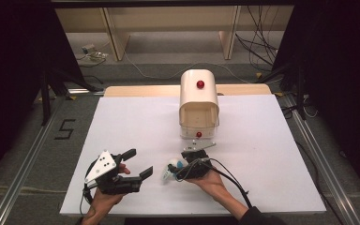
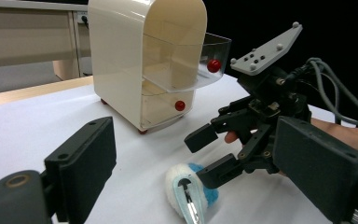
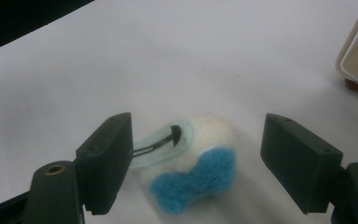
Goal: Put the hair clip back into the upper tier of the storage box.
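Note:
A small fluffy white and blue toy (image 1: 172, 168) with a pale tag lies on the white table, near the front. My right gripper (image 1: 180, 164) is open with its jaws on either side of the toy (image 3: 193, 163), not touching it. In the left gripper view the toy (image 2: 189, 193) lies low in the middle, with the right gripper (image 2: 209, 154) just behind it. My left gripper (image 1: 138, 164) is open, left of the toy, holding nothing. A cream drawer cabinet (image 1: 198, 101) with red knobs stands behind; its upper clear drawer (image 2: 193, 63) is pulled out.
The white table sheet (image 1: 122, 126) spreads wide to the left and right of the cabinet. A wooden table edge (image 1: 136, 90) shows behind it. Cables (image 1: 262, 42) lie on the floor beyond the table.

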{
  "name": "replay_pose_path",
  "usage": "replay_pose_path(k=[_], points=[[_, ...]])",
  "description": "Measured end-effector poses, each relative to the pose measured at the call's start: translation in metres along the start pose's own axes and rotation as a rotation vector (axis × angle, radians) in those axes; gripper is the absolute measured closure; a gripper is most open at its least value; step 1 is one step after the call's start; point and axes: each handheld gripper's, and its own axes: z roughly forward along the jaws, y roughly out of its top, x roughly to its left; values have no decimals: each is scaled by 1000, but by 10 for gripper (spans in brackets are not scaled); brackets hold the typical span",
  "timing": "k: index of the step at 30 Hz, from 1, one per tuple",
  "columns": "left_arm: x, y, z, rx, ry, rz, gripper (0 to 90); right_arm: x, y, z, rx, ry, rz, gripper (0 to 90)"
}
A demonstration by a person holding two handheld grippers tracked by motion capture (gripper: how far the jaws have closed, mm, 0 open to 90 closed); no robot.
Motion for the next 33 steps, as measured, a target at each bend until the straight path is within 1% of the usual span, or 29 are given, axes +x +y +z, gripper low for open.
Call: replay_pose_path(k=[2,7,8,9,10,12,13,14,16,17,20,23,24,25,27,29,30,31,32,33], points=[[0,0,0,0,-2,1,129,1,0,3,11,-8,10,275],[0,0,0,-2,-3,1,129,1,-1,11,33,-20,4,312],[-1,0,0,-4,-2,2,129,1,-1,13,34,-20,9,321],[0,0,0,-4,-1,2,129,0,-2,15,42,-11,33,339],[0,0,0,-3,-2,1,129,0,-2,15,42,-11,33,339],[0,0,0,-3,-2,1,129,0,-3,17,51,-6,51,365],[0,0,0,-4,-3,1,129,1,-4,19,56,-13,45,371],[0,0,0,-3,-4,3,129,0,-4,20,56,-9,36,374],[-1,0,0,-3,-3,4,129,2,-5,21,59,1,50,390],[-1,0,0,-2,-2,4,129,2,-5,22,57,-1,38,391],[-1,0,0,2,-4,12,129,6,-5,23,62,-6,38,419],[-1,0,0,3,-5,15,129,8,-5,23,47,-19,27,460],[-1,0,0,3,-5,13,129,9,-5,22,46,-21,27,502],[-1,0,0,2,-4,13,129,9,-5,21,23,-19,31,536],[-1,0,0,2,-4,12,129,10,-3,18,9,-12,46,596],[-1,0,0,-1,-4,9,129,12,-2,17,-1,-11,37,648],[-1,0,0,-2,-3,7,129,12,-2,16,-14,-2,40,672],[-1,0,0,-2,-3,7,130,13,0,14,-15,9,53,694],[-1,0,0,-3,-2,6,130,13,0,14,-16,5,49,704],[-1,0,-1,-3,-3,7,131,14,1,13,-17,6,32,717]])
